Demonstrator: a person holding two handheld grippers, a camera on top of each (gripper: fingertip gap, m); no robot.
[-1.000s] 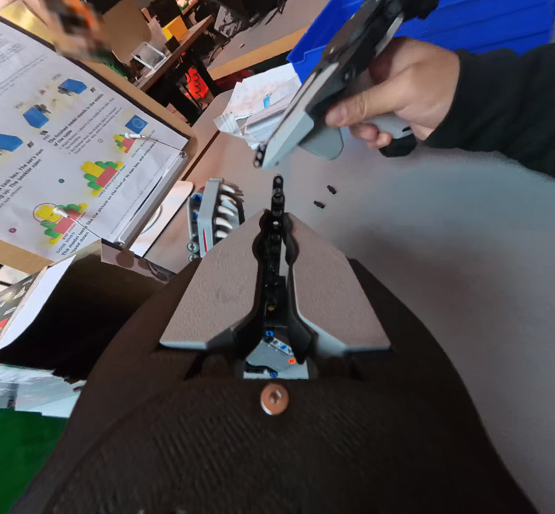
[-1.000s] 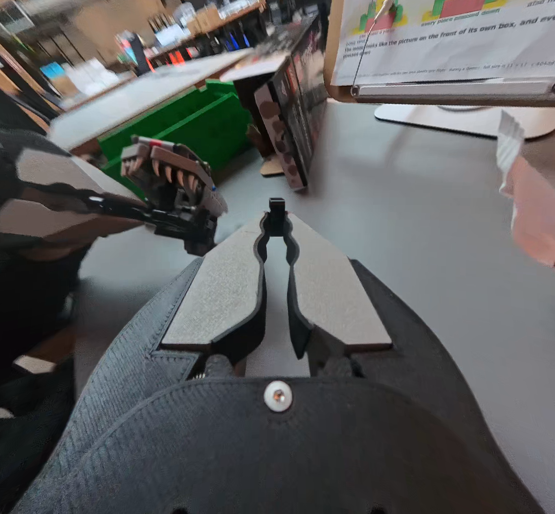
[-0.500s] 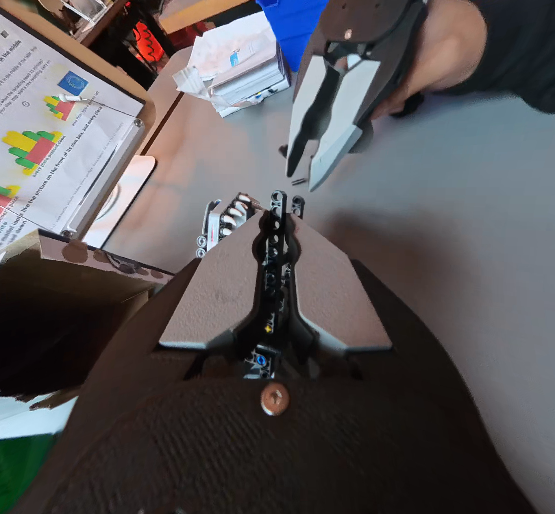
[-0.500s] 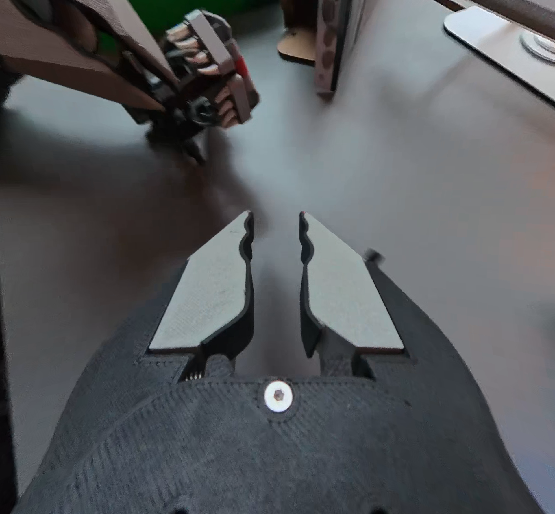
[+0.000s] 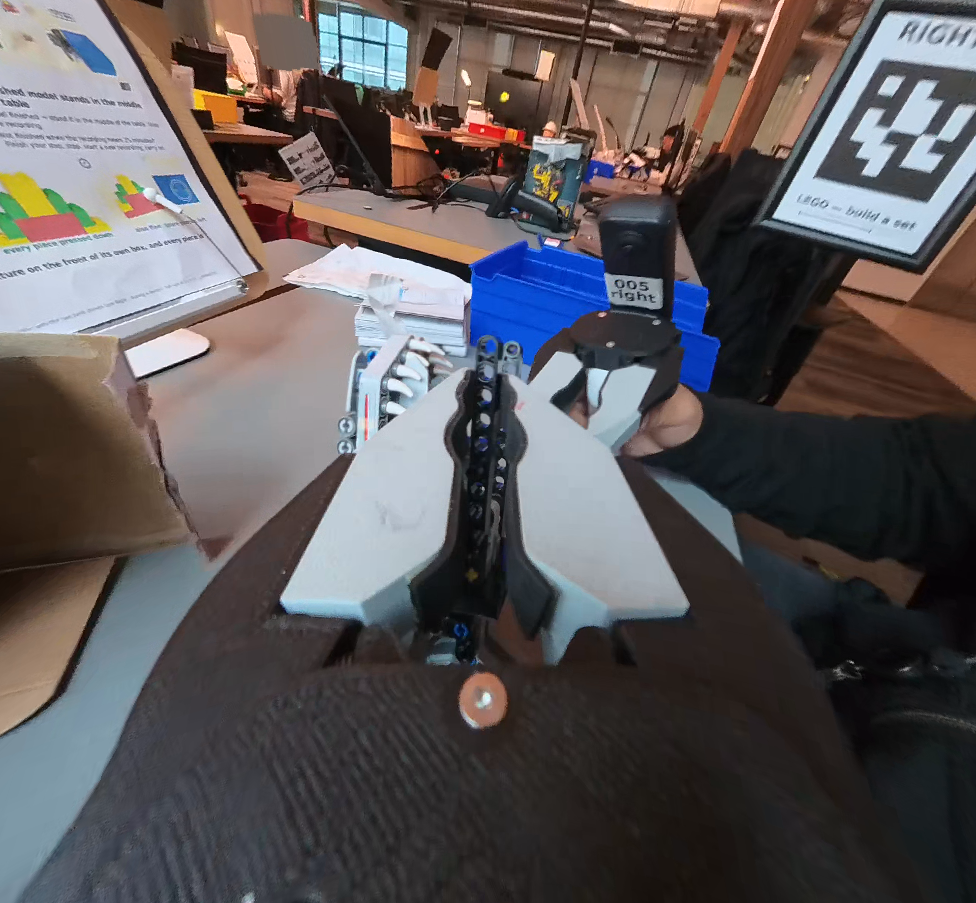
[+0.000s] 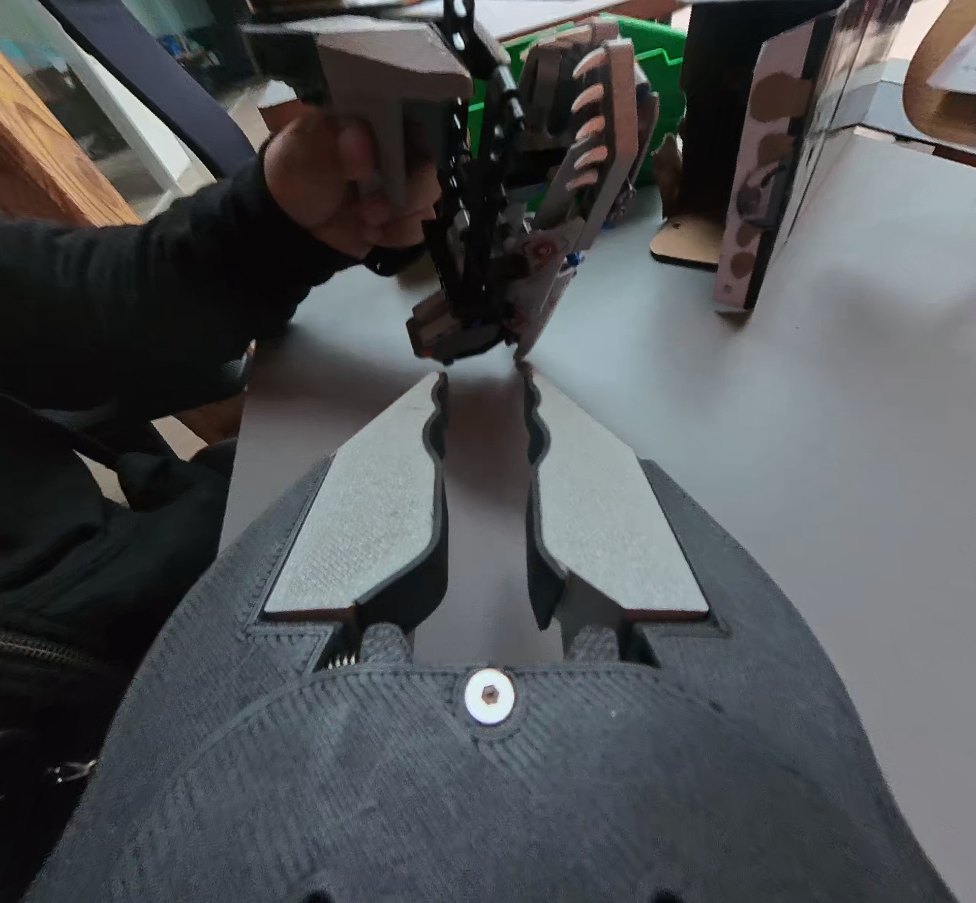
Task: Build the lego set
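Note:
My left gripper point(image 5: 488, 389) is shut on a black holed beam point(image 5: 483, 455) of the lego model, a grey toothed jaw point(image 5: 393, 386) with white teeth. In the right wrist view the left gripper point(image 6: 401, 101) holds the model point(image 6: 507, 223) upright, its lower end just above the grey table point(image 6: 739, 455). My right gripper point(image 6: 483, 384) is open and empty, its tips right in front of the model's lower end. In the left wrist view the right gripper point(image 5: 599, 400) shows behind the model, facing the camera, with a hand around it.
An instruction sheet on a stand point(image 5: 79, 165) is at the left, a cardboard box point(image 5: 63, 444) below it. A paper stack point(image 5: 406, 297), a blue bin point(image 5: 533, 291) and a framed marker sign point(image 5: 887, 128) stand behind. A dark lego box point(image 6: 766, 138) and a green bin point(image 6: 655, 54) lie beyond the model. The grippers' ends are close to 9 cm from one another.
The right gripper held a small black piece one second ago; it opened and is empty now, close under the model. The left gripper tilted up with the model.

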